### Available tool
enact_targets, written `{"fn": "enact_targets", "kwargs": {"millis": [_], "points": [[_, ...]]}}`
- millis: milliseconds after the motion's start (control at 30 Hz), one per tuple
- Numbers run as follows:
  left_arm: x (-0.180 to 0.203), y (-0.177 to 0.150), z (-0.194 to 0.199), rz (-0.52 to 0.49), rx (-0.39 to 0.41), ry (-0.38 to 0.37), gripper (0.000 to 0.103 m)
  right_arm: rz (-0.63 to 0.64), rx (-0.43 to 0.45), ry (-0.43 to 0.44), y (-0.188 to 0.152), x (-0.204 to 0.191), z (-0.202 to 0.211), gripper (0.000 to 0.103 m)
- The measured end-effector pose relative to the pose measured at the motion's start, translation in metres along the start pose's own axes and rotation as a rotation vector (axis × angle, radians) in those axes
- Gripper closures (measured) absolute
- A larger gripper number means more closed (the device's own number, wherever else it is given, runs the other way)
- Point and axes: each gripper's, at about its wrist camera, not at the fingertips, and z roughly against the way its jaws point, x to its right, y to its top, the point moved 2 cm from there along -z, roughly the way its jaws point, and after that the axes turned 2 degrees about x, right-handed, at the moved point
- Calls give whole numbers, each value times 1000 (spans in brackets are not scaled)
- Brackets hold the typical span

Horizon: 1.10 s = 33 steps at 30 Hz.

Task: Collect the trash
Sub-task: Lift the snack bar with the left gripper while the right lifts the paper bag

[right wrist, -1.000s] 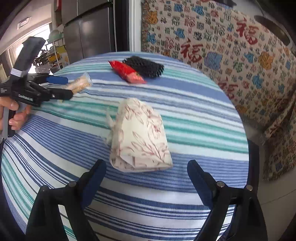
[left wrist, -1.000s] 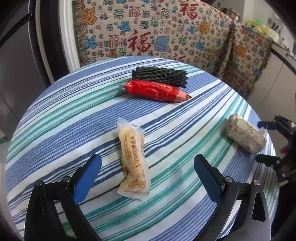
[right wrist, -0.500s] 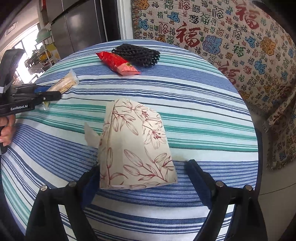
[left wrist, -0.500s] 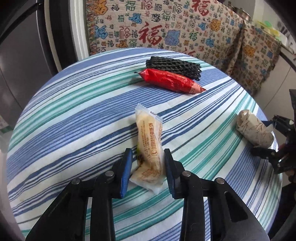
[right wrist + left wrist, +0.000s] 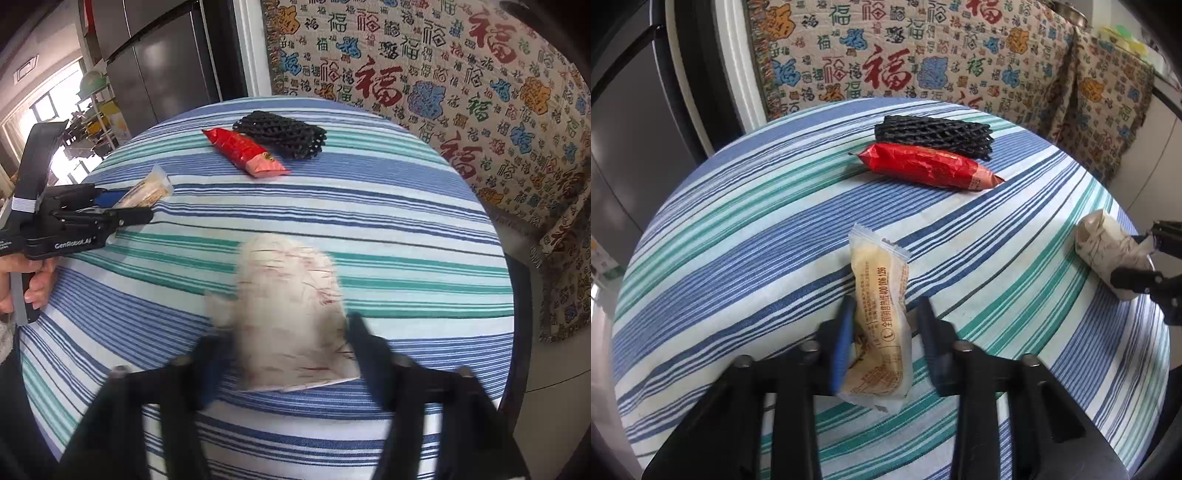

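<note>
L tool (image 5: 882, 332) clenched on pale snack pack (image 5: 881, 314); R tool (image 5: 288, 354), just closing, squeezes floral bag (image 5: 288, 310) btwn its pads.

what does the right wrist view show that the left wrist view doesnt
Only the right wrist view: the hand holding the left tool, a steel fridge and a bright window.

Only the left wrist view: printed text on the pale yellow plastic snack wrapper, pinched between the left tool's blue pads.

Both: the blue and green striped tablecloth, red foil snack packet, black foam fruit net, floral paper carton in the right tool, whose jaws have just been closing.
</note>
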Motion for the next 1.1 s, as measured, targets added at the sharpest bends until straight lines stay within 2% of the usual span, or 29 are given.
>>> {"fn": "enact_targets", "kwargs": {"millis": [67, 367, 533, 800, 1100], "points": [[-1, -1, 4, 18, 9, -26, 86, -4, 0, -9, 3, 1, 6, 63], [8, 5, 27, 42, 76, -83, 90, -18, 55, -14, -2, 4, 39, 67], [32, 5, 41, 19, 101, -118, 90, -32, 79, -24, -6, 12, 54, 67], [86, 9, 50, -31, 80, -194, 90, -68, 105, -30, -16, 29, 76, 67], [123, 12, 54, -32, 73, -228, 90, -110, 124, -30, -28, 46, 91, 67]]}}
